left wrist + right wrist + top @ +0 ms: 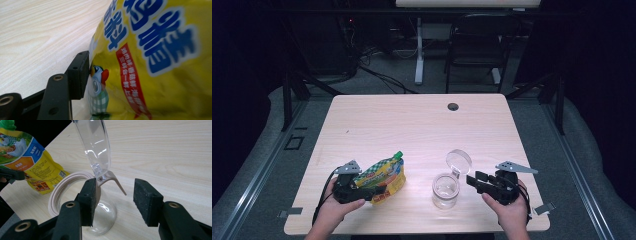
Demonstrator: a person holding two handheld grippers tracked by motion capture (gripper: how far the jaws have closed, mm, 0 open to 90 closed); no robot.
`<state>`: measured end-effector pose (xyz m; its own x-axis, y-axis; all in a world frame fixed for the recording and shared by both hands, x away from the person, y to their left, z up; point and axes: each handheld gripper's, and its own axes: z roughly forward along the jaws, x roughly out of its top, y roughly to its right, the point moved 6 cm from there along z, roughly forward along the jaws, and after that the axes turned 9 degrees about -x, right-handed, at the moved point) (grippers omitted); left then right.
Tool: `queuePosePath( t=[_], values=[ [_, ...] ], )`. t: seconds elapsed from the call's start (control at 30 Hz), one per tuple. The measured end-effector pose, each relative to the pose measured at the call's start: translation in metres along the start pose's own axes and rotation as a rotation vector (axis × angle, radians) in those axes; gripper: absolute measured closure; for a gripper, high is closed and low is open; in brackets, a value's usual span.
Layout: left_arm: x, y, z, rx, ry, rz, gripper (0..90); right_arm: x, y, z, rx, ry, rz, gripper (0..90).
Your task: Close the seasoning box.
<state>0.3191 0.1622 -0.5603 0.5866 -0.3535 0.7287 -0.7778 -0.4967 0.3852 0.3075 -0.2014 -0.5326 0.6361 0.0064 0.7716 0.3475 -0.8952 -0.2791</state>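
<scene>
Pouch and open jar at the near edge of the pale wooden table [412, 120]

The yellow printed spout pouch with a green cap [384, 176] lies left of the clear glass jar [445, 190], its long axis slanting, cap pointing away and toward the jar. The left claw [371, 192] stands released, one pad touching the pouch's base. The right claw [473, 181], right of the jar, gapes wide around the hinge of the jar's raised clear lid [459, 161], gripping nothing.

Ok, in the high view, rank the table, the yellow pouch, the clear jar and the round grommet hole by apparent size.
1. Table, by far the largest.
2. Yellow pouch.
3. Clear jar with its flipped-up lid, a little smaller than the pouch; close enough to be unsure.
4. Grommet hole, smallest, though it lies farthest from the camera.
</scene>
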Motion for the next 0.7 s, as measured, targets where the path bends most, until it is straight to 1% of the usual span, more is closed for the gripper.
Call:
queuePosePath(
  t=[0.23, 0.3, 0.33, 0.37, 0.47, 0.53, 0.6, 0.7],
  values=[
    [-0.005, -0.005, 0.005, -0.010, 0.028, -0.009, 42.3, 0.000, 0.000, 0.000, 0.002, 0.002, -0.001, 53.1],
    [-0.008, -0.007, 0.008, 0.003, 0.014, 0.009, 42.4, 0.000, 0.000, 0.000, 0.002, 0.003, -0.002, 53.1],
    [-0.010, -0.007, 0.010, 0.008, 0.013, 0.008, 42.8, 0.000, 0.000, 0.000, 0.001, 0.005, -0.003, 53.0],
    [-0.011, -0.008, 0.010, 0.008, 0.007, 0.015, 42.7, 0.000, 0.000, 0.000, 0.002, 0.006, 0.000, 53.0],
    [-0.015, -0.010, 0.014, 0.008, 0.017, 0.014, 42.6, 0.000, 0.000, 0.000, 0.001, 0.006, -0.001, 53.0],
    [-0.019, -0.011, 0.017, 0.011, 0.005, 0.019, 42.7, 0.000, 0.000, 0.000, -0.005, 0.002, -0.004, 53.0],
    [-0.023, -0.013, 0.020, 0.014, -0.008, 0.027, 42.8, 0.000, 0.000, 0.000, -0.001, -0.001, -0.006, 52.9],
    [-0.026, -0.014, 0.023, 0.007, -0.007, 0.027, 42.8, -0.001, -0.001, 0.000, -0.001, -0.003, -0.008, 52.8]
  ],
)
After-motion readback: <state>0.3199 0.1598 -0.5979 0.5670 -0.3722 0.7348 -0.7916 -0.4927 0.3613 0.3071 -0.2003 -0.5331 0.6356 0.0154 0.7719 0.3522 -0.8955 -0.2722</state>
